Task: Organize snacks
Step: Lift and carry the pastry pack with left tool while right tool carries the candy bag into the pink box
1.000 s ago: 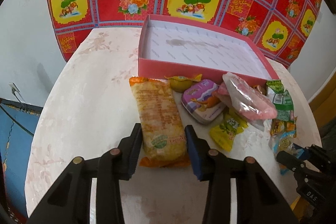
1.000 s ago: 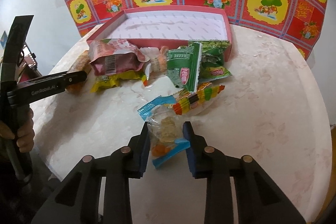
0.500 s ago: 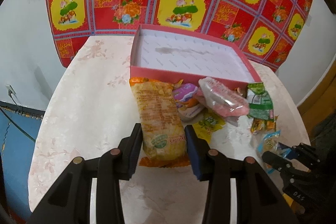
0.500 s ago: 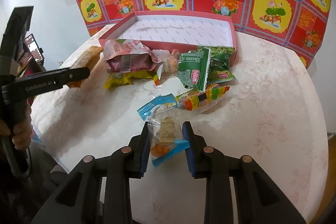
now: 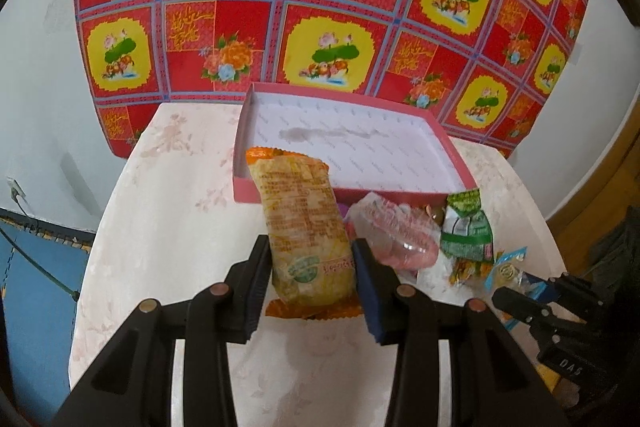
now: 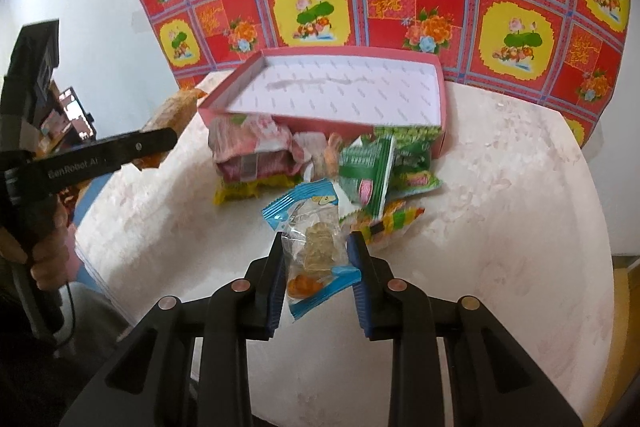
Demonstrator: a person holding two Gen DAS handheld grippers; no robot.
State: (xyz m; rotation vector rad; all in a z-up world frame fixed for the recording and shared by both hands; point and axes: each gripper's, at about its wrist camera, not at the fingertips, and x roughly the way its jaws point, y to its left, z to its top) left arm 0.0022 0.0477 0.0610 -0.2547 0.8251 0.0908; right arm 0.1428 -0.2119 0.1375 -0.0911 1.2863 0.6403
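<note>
Two grippers each clamp one snack. Left gripper [image 5: 313, 269] grips the long yellow-orange plastic packet [image 5: 304, 227] near its lower end, long axis pointing away toward the shallow pink cardboard box [image 5: 256, 189], whose white interior holds nothing. Right gripper [image 6: 318, 269] pinches the clear blue-edged gummy sachet [image 6: 316, 259], lengthwise between its pads, above the pale round table [image 6: 500, 227].

Both wrist views close, angled down across tabletop [image 5: 168, 211] toward far edge; shared: pink box [image 5: 448, 155] [image 6: 440, 95], snack pile.
</note>
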